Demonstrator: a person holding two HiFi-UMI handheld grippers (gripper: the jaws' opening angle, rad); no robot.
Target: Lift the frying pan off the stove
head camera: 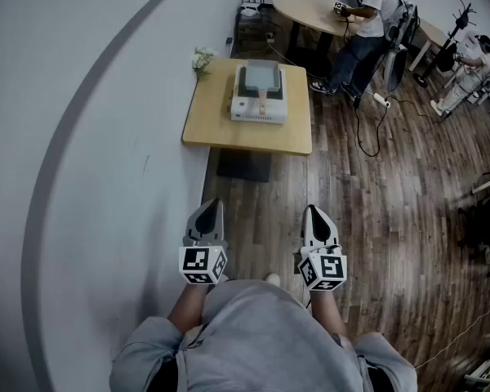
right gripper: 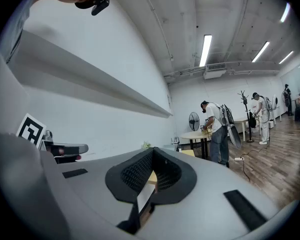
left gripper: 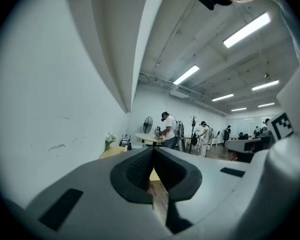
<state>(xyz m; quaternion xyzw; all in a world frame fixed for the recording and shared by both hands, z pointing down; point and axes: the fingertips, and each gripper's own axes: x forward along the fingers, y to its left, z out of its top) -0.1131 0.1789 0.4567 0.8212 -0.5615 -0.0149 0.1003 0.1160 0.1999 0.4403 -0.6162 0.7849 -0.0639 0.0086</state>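
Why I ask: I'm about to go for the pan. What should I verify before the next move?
1. Frying pan seated on the stove: ok.
2. Pan handle pointing toward the grippers' side, uncovered: ok.
3. Left gripper empty: ok, though its jaws are shut and would need to open.
4. Right gripper empty: ok, also shut.
5. Pan within reach: not ok; both grippers hang over the floor, well short of the table.
6. Walkway to the table free: ok; the cable lies off to the right.
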